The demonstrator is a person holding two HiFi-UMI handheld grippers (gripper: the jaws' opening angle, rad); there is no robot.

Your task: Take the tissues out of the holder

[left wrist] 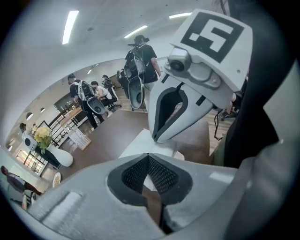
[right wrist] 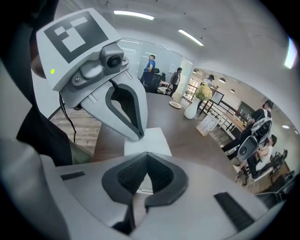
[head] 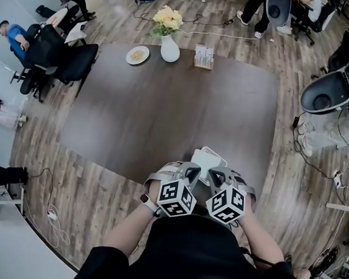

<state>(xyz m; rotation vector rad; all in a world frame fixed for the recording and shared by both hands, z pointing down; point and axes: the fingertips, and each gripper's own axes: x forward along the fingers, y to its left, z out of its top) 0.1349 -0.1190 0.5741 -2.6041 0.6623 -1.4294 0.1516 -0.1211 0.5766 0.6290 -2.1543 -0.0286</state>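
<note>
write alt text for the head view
A person holds the left gripper and right gripper side by side, both shut, above a white tissue pile at the near edge of a dark table. At the far side: tissue holder, flower vase, plate.

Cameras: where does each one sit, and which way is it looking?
Head view: on the person's head, looking steeply down at the table; shows both forearms, the left gripper and the right gripper.
Left gripper view: on the left gripper, looking along its shut jaws across the table; the right gripper shows ahead.
Right gripper view: on the right gripper, looking likewise; the left gripper shows.
Shared: both gripper views see the white vase and the white stack.
</note>
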